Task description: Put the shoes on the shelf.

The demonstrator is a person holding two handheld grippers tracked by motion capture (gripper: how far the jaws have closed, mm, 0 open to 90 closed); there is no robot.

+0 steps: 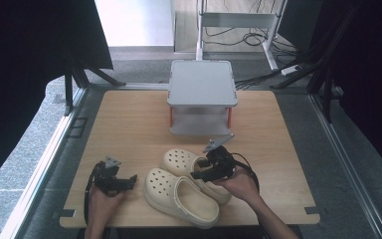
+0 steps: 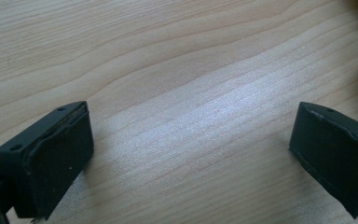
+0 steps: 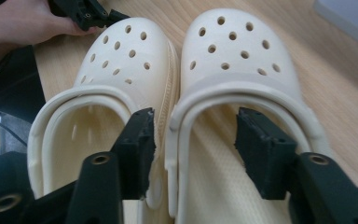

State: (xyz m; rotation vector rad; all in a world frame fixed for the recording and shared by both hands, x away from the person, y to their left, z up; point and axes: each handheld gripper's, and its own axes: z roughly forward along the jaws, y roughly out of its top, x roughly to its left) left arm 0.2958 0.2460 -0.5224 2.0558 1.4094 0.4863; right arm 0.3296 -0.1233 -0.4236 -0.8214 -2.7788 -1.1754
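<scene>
Two cream clogs lie side by side at the table's front middle, toes pointing away to the left: the near clog and the far clog. My right gripper hovers at their heel ends. In the right gripper view its jaws stand open, one in the near clog's opening, the other inside the far clog, with their adjoining side walls and the far clog's strap between them. My left gripper rests to the left of the clogs, open over bare wood.
A grey two-level stand occupies the back middle of the wooden table. The hand holding the left gripper lies just past the near clog's toe. Dark curtains hang on both sides, and cables cross the floor behind.
</scene>
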